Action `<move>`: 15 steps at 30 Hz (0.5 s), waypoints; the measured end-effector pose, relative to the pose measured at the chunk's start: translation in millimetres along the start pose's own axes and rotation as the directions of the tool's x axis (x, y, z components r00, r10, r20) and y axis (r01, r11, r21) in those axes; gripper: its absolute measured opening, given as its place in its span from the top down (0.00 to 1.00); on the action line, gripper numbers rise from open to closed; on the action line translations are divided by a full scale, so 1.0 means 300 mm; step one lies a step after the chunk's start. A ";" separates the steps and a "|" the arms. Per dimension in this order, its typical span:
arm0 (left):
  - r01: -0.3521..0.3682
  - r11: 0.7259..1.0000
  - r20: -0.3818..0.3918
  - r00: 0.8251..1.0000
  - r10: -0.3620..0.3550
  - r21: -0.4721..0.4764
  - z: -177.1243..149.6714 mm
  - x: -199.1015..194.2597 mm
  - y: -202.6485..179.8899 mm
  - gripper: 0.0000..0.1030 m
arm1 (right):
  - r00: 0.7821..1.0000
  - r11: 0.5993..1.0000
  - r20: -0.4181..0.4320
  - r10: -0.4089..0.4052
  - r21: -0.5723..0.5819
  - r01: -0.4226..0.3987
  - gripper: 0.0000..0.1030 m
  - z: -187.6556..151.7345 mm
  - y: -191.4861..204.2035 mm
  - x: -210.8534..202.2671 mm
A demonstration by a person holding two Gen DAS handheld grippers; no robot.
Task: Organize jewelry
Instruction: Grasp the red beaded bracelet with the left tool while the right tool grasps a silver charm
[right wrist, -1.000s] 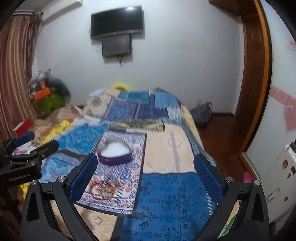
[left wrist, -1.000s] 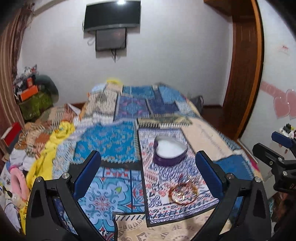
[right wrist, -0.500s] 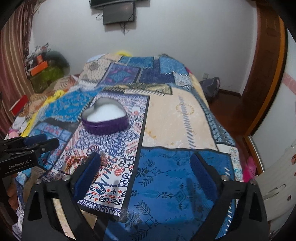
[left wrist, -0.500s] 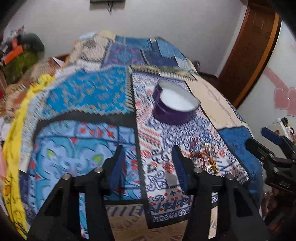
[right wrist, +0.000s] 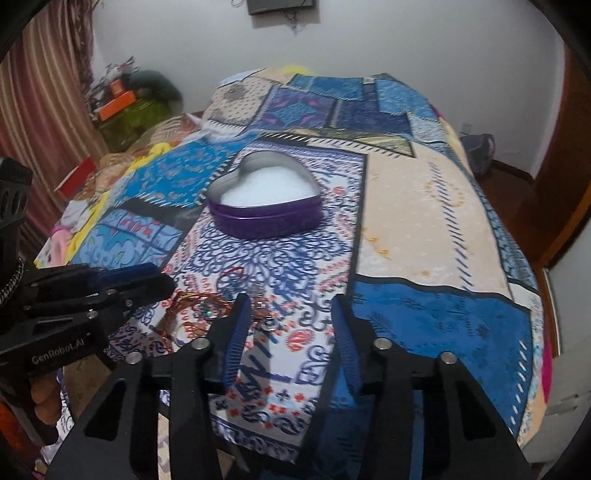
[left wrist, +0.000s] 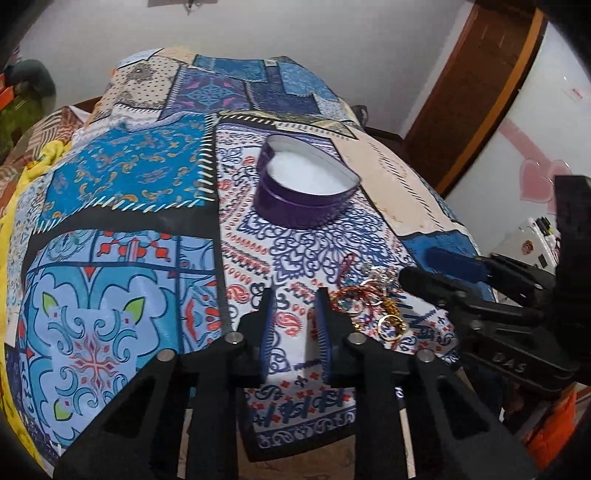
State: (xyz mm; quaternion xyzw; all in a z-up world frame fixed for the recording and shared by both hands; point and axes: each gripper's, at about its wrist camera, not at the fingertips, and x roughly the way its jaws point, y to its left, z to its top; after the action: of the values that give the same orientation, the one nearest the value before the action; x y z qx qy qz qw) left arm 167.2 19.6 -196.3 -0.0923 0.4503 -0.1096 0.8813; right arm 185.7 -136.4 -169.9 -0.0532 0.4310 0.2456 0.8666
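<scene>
Jewelry (left wrist: 369,302) sat tangled on the bedspread (left wrist: 122,266), near of the heart tin (left wrist: 306,192). We had both grippers, left (left wrist: 293,325) and right (right wrist: 291,332), parted and empty; next we'd pinch one piece.

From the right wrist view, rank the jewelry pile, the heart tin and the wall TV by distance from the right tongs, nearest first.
1. Jewelry pile: just left of the right tongs, on the quilt.
2. Heart tin: farther up the bed, slightly left.
3. Wall TV: on the far wall, at the top edge.

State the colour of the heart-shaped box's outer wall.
Purple; the heart-shaped box shows best in the right wrist view.
</scene>
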 end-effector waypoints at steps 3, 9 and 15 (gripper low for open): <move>0.013 1.000 -0.007 1.000 -0.013 0.016 -0.005 0.005 -0.011 0.85 | 0.999 0.999 -0.014 0.029 -0.016 -0.029 0.68 0.000 0.017 0.016; 0.034 0.999 -0.034 0.999 -0.033 0.013 -0.020 0.028 -0.010 0.87 | 0.997 0.998 -0.043 0.057 -0.028 -0.059 0.77 -0.002 0.027 0.044; 0.034 0.999 -0.032 0.999 -0.033 0.018 -0.023 0.041 -0.011 0.91 | 0.995 0.996 -0.061 0.084 -0.028 -0.085 0.87 -0.003 0.029 0.066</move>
State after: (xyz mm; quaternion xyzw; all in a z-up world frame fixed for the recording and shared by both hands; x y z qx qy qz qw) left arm 168.3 12.6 -208.9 -0.0897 0.4613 -0.1298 0.8731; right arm 191.1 -121.5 -184.7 -0.0555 0.4550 0.2869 0.8412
